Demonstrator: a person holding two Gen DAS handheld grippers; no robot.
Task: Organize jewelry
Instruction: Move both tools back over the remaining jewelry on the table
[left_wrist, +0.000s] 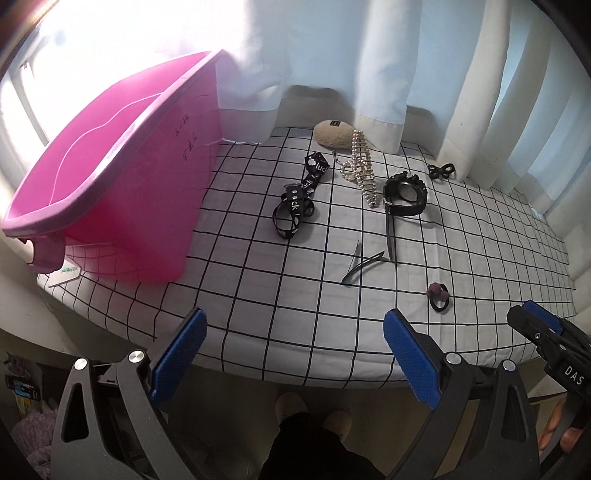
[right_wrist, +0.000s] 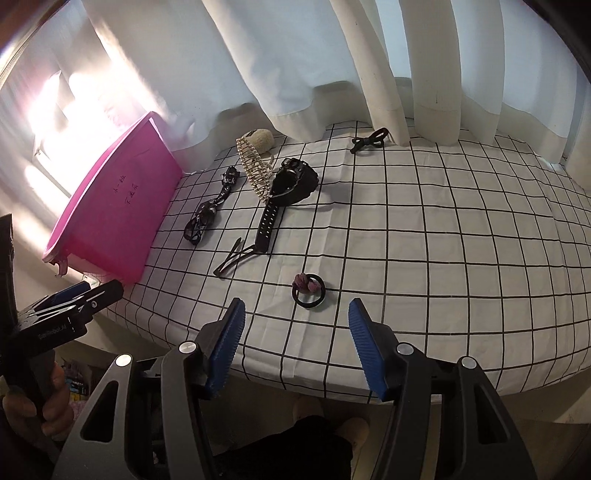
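Several accessories lie on a checked cloth: a black wristwatch (left_wrist: 404, 194) (right_wrist: 291, 181), a rhinestone hair claw (left_wrist: 362, 170) (right_wrist: 255, 170), a black "luck" strap (left_wrist: 299, 195) (right_wrist: 212, 205), a dark hair clip (left_wrist: 364, 267) (right_wrist: 236, 260), a black hair tie with a pink bead (left_wrist: 437, 295) (right_wrist: 308, 290) and a small black bow (left_wrist: 439, 170) (right_wrist: 369, 141). An empty pink tub (left_wrist: 110, 184) (right_wrist: 118, 206) stands at the left. My left gripper (left_wrist: 291, 354) is open over the near table edge. My right gripper (right_wrist: 295, 343) is open just short of the hair tie, nothing between its fingers.
A beige fluffy pad (left_wrist: 332, 134) (right_wrist: 260, 140) lies at the back by the white curtains (left_wrist: 369, 55). The table's near edge (left_wrist: 295, 380) drops to the floor, where a person's slippered feet (left_wrist: 314, 410) show. The cloth's right half (right_wrist: 461, 240) holds only the bow.
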